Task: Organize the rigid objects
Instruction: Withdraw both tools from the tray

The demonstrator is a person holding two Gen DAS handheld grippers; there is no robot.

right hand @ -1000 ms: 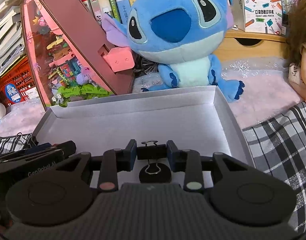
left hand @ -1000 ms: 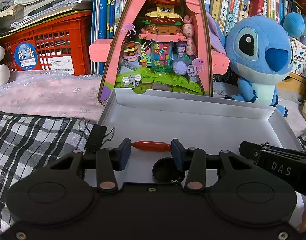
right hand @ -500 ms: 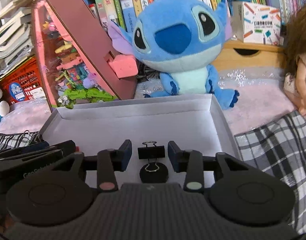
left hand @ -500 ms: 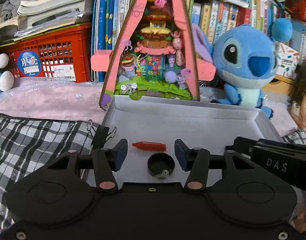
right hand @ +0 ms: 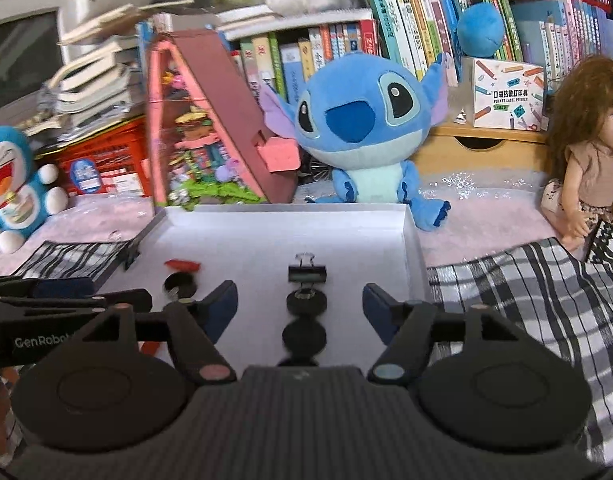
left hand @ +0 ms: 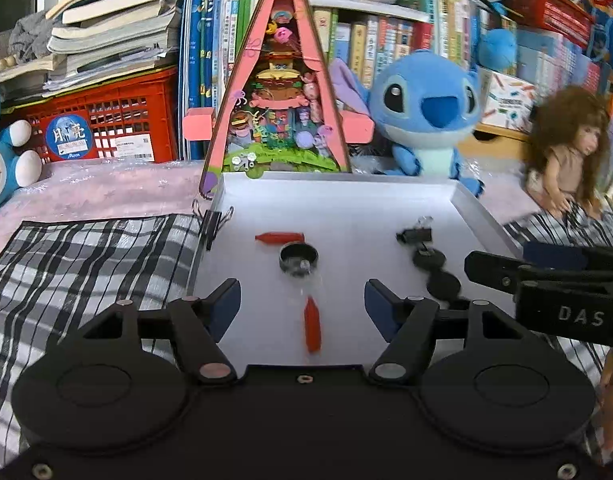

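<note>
Now both claws stand wide and empty, jaws just opened: the binder clip (right hand: pixel 306 274) lies crosswise in the white tray (right hand: pixel 411 236) ahead of the right gripper (right hand: pixel 299 302), the red piece (left hand: pixel 280 237), perhaps a crayon, ahead of the left gripper (left hand: pixel 302 300)

Hidden, cropped and smeared spots

In the left wrist view the right gripper (left hand: pixel 554 280) is cut off by the right edge, and a round black piece (left hand: pixel 443 286) beside it is motion-blurred. In the right wrist view the left gripper (right hand: pixel 62 300) hides part of the white tray (right hand: pixel 410 240), and the doll (right hand: pixel 586 152) is cropped at the right edge.
</note>
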